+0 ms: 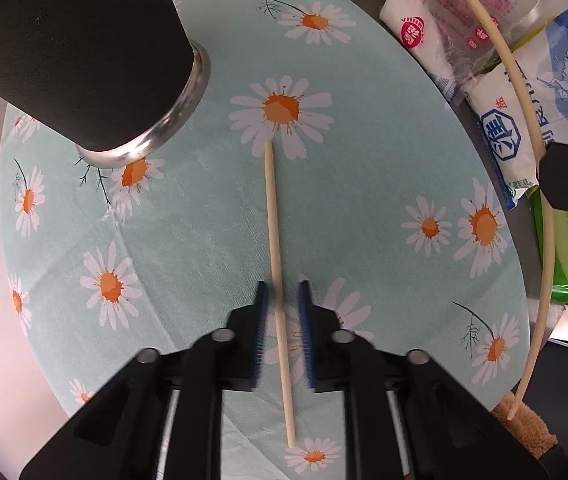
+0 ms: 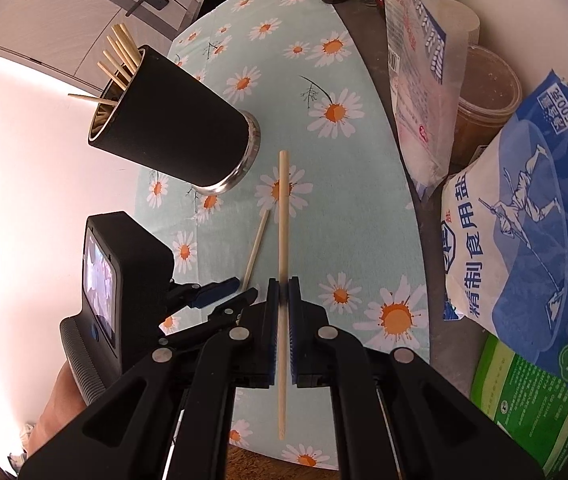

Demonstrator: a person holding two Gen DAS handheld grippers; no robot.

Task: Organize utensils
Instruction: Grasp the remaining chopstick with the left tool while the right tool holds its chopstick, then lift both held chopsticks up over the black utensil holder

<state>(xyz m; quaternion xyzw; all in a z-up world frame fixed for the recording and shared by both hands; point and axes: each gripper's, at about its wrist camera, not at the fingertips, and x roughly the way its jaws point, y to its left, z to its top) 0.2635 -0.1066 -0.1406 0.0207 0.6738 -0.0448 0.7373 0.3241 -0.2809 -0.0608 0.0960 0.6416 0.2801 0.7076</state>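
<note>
Our right gripper pinches a pale, round wooden chopstick between its ribbed blue pads, the stick raised above the cloth and pointing away from us. To its left, our left gripper stands narrowly parted around a second slim chopstick lying flat on the daisy-print tablecloth, pads just beside it; contact we cannot tell. Farther left stands the matte black cylindrical holder with a shiny metal base, bristling with more chopsticks. Along the right edge sit crinkly plastic salt bags
</note>
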